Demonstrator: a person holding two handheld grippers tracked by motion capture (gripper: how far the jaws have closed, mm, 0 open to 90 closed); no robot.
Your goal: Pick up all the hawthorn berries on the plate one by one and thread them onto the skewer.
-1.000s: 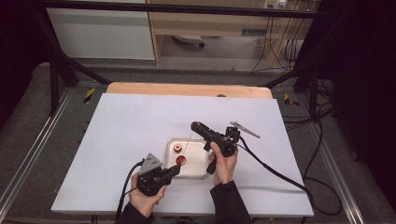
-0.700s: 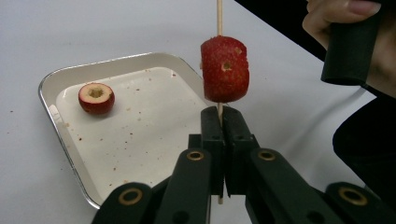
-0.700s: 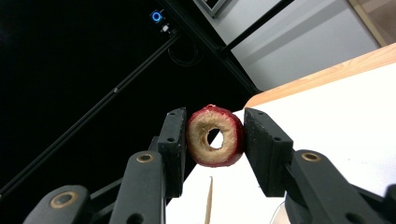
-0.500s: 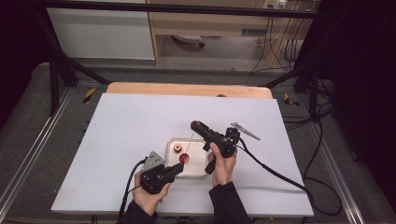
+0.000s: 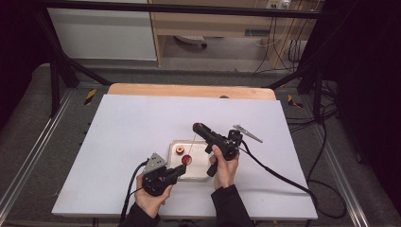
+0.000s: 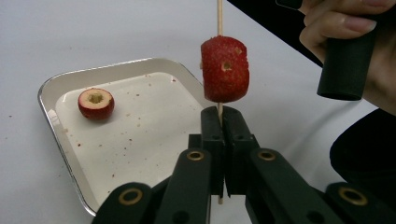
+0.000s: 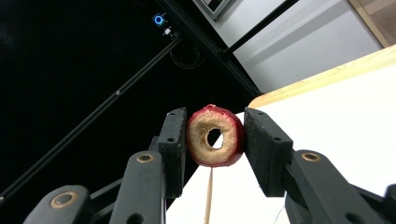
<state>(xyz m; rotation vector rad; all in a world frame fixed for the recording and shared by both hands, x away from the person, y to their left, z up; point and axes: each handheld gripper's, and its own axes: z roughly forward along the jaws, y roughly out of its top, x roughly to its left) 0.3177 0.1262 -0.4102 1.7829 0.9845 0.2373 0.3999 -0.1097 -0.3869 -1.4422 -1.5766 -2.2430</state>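
My left gripper (image 6: 219,122) is shut on a thin wooden skewer (image 6: 219,16) that stands upright, with a red cored fruit (image 6: 225,69) threaded on it just above the jaws. In the high view the left gripper (image 5: 181,169) sits at the tray's front edge and the skewered fruit (image 5: 187,160) is over the tray. My right gripper (image 7: 215,135) is shut on a second red fruit ring (image 7: 214,136) whose hole faces the camera; the skewer (image 7: 208,196) runs up below it. The right gripper (image 5: 197,126) hovers above the tray.
A small metal tray (image 6: 46,100) with red crumbs holds one more cored fruit (image 6: 95,102), seen too in the high view (image 5: 179,150). A grey metal tool (image 5: 248,134) lies on the white table (image 5: 132,127) to the right. The right hand (image 6: 359,42) is close by.
My left gripper has shifted slightly right toward the tray with the skewer. The right gripper has barely moved.
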